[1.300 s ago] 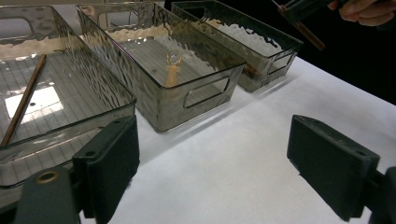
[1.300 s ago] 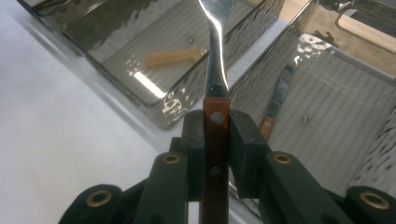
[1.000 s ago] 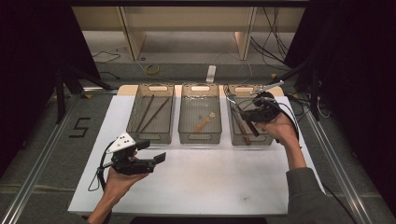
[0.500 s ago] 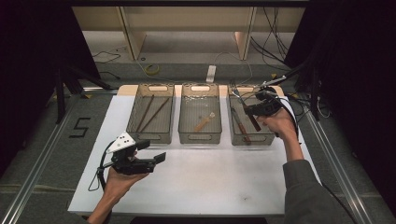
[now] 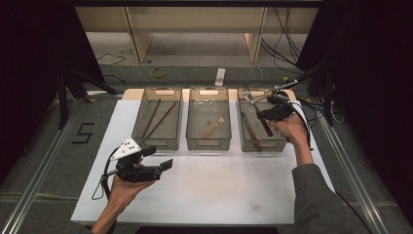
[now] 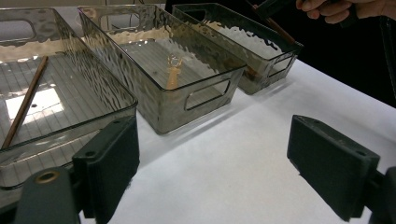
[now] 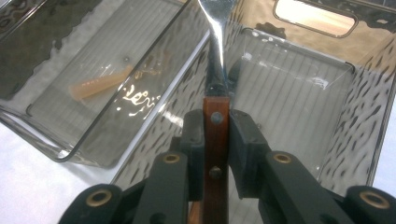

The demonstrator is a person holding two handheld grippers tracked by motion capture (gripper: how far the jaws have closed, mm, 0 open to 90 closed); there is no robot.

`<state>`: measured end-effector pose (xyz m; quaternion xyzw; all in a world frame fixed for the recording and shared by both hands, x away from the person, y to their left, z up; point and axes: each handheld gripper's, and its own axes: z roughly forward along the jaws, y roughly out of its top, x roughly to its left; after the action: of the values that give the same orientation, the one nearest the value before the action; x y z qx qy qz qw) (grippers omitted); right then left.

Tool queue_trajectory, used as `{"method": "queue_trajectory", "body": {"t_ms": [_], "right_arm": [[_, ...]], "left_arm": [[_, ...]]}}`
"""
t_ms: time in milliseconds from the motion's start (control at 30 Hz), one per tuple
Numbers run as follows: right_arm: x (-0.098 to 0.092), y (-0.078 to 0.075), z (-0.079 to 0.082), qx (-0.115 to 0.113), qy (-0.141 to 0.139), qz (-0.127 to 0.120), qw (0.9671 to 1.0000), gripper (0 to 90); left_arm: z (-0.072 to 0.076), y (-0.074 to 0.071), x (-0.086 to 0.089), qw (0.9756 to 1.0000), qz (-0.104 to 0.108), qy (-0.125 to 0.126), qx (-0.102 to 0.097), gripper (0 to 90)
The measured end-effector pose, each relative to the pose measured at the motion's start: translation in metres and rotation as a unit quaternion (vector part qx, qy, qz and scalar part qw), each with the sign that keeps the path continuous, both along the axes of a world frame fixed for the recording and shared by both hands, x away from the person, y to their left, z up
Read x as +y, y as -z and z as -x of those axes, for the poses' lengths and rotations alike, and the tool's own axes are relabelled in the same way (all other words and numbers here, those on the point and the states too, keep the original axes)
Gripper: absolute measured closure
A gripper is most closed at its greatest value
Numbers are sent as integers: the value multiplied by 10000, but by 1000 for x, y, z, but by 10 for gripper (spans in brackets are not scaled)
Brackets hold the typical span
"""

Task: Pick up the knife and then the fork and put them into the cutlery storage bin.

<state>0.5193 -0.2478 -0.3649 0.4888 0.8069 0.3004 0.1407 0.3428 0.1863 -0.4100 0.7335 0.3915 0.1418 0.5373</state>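
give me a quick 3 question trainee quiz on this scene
1. What does the right gripper hold?
2. True or false: the left gripper is clamped on a chopstick.
3. Which bin holds the small wooden spoon: A left, B middle, C right?

Key: 1. a wooden-handled metal utensil, over the right bin. 2. false, its jaws stand open over the table. 3. B, the middle bin.

A white table (image 5: 219, 190) carries three clear bins (image 5: 208, 145) side by side along its far edge.
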Motion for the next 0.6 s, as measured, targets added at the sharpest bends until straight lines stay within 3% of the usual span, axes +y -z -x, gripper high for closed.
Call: {"method": "queue_trajectory", "body": {"t_ms": [600], "right_arm": [[-1, 18, -6, 163, 222, 39, 9996, 776]], "left_arm": [[1, 0, -1, 10000, -37, 24, -40, 161]]}}
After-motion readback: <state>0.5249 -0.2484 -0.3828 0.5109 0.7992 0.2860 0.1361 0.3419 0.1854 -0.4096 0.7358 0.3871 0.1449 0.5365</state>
